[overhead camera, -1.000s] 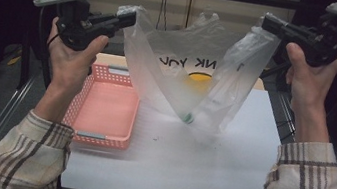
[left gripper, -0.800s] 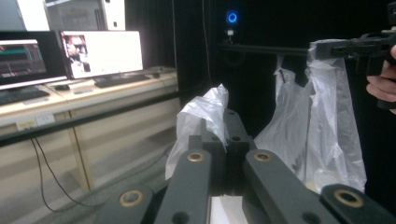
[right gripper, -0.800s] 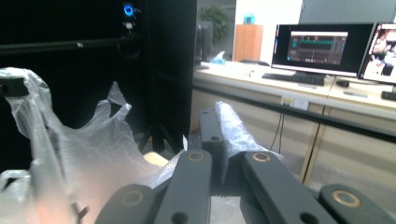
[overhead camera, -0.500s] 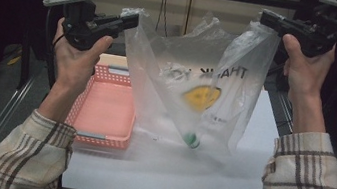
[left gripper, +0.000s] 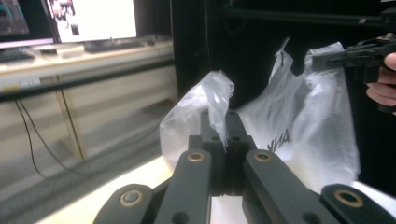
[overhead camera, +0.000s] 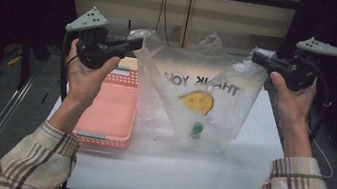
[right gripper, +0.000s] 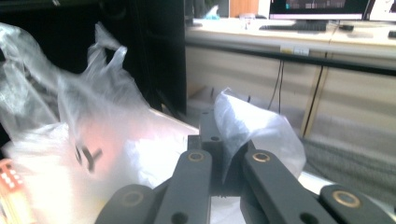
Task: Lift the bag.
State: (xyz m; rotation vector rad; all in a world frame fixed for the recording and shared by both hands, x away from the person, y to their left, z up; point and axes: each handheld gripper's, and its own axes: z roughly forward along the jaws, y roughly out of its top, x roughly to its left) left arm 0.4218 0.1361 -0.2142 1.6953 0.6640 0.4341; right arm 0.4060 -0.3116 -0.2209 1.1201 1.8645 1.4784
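White table point(overhead camera: 154, 178), pink tray point(overhead camera: 108, 111) at left: my left gripper point(overhead camera: 136, 44) and right gripper point(overhead camera: 258, 57) each pinch a top corner of the plastic bag point(overhead camera: 200, 104), bottom touching down; small green item point(overhead camera: 196, 129) inside; release remains

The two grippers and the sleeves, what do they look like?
Both the left gripper and the right gripper are black, pistol-shaped tools, each topped by a grey three-cornered plate dotted with small holes. A black cable loops down from each. Seen close up, the fingers are matte black bars on linkages with brass-coloured pivot pins. The sleeves are cream plaid with brown and dark stripes.
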